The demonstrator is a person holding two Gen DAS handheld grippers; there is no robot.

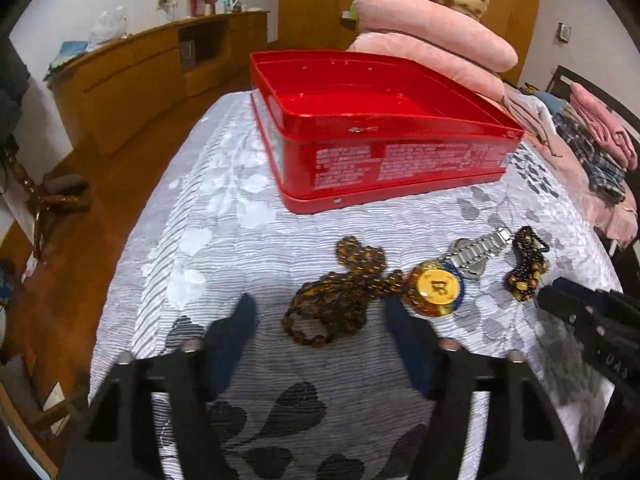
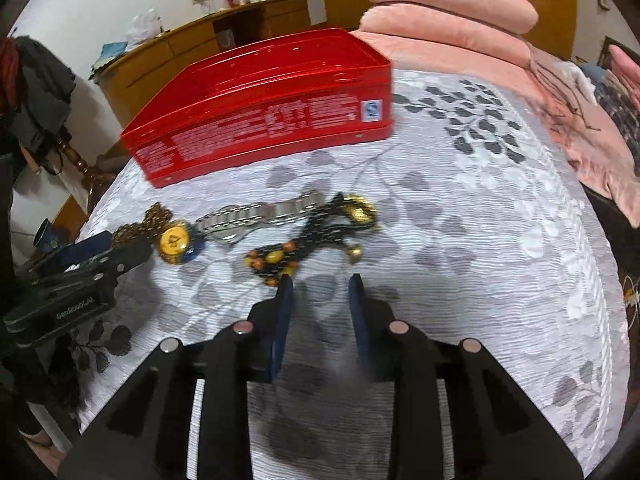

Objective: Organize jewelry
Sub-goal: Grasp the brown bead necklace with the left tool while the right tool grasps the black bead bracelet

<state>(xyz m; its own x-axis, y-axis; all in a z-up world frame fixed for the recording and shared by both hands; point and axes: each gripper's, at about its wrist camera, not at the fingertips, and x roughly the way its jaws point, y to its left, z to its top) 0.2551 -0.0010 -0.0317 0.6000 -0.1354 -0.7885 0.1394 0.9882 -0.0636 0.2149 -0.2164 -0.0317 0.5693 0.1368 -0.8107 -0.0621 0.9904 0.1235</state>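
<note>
An open red tin box (image 1: 376, 136) stands on a grey leaf-patterned cloth (image 1: 208, 240); it also shows in the right wrist view (image 2: 260, 108). In front of it lie a brown bead necklace (image 1: 340, 300), a gold-faced watch with a steel band (image 1: 436, 286) and a dark bead bracelet with amber beads (image 1: 526, 264). My left gripper (image 1: 320, 316) is open, its fingers on either side of the brown necklace. My right gripper (image 2: 320, 284) is open and empty, just short of the dark bracelet (image 2: 304, 240). The watch (image 2: 180, 242) lies left of it.
Folded pink blankets (image 1: 436, 40) are stacked behind the box. A wooden cabinet (image 1: 132, 76) runs along the left wall. The cloth ends at a drop to the wooden floor (image 1: 80, 208) on the left. Pink bedding and clothes (image 1: 596, 136) lie at the right.
</note>
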